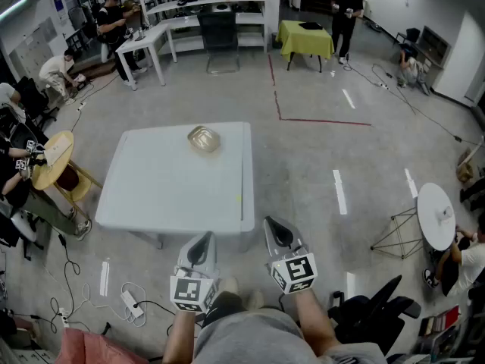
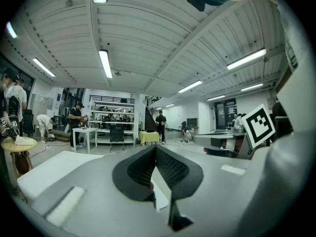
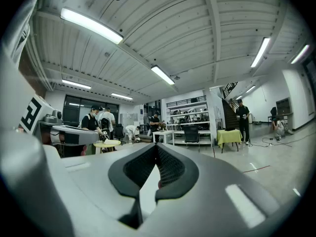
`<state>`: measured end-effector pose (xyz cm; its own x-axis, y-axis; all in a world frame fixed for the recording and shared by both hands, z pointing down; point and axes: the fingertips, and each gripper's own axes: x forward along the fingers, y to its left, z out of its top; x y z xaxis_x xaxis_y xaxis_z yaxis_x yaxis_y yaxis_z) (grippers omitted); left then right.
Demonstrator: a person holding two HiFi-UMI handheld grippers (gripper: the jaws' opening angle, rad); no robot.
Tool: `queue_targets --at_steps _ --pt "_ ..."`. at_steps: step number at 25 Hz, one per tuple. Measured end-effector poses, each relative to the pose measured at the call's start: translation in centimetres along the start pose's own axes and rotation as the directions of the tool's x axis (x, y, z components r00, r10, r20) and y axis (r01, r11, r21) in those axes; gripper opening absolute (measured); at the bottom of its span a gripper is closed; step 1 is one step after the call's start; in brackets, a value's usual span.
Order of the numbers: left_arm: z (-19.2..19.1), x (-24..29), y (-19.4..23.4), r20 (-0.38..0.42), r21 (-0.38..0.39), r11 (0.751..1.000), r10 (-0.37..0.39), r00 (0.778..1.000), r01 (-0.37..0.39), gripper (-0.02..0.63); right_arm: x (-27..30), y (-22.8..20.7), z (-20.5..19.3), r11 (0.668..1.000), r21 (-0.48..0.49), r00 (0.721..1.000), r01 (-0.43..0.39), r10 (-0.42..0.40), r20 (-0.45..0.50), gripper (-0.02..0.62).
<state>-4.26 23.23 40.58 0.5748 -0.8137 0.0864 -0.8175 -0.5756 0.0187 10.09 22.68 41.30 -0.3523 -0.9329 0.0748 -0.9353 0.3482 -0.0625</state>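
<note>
Worktop (image 1: 151,196) had bowl (image 1: 204,138) near far edge. L tongs (image 1: 203,243) & R tongs (image 1: 276,230) were closed, empty, well apart from it. Risk, imo: long reach could've knocked bowl off.

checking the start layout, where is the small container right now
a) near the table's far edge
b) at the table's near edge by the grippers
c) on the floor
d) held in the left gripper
A: the head view shows the small container sitting near the far edge of the white table, apart from the left gripper and the right gripper, which are both shut with nothing between their jaws.
</note>
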Motion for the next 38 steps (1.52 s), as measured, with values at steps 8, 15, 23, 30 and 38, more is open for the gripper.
queue_targets --at_steps 8,15,23,30,38 --pt "-0.2 0.8 1.1 -0.009 -0.008 1.000 -0.008 1.000 0.008 0.011 1.2 0.0 -0.6 1.000 0.005 1.000 0.011 -0.011 -0.014 0.003" --pt "-0.5 2.5 3.1 -0.028 -0.023 0.999 -0.032 0.999 0.032 0.011 3.3 0.1 -0.3 0.999 0.023 1.000 0.028 -0.028 -0.014 0.003" --pt "-0.4 5.9 5.7 -0.035 -0.045 0.996 -0.085 0.996 0.083 0.011 6.5 -1.1 0.7 0.997 0.026 0.997 0.074 -0.074 -0.021 0.003" --pt "0.1 8.4 9.1 -0.021 -0.048 0.991 -0.123 0.992 0.121 0.011 10.0 -1.1 1.4 0.994 0.016 0.994 0.109 -0.109 -0.019 0.003" --pt "0.3 9.6 11.7 -0.005 -0.044 0.988 -0.146 0.989 0.146 0.011 12.9 0.0 2.1 0.993 0.005 0.993 0.114 -0.114 0.002 0.004"
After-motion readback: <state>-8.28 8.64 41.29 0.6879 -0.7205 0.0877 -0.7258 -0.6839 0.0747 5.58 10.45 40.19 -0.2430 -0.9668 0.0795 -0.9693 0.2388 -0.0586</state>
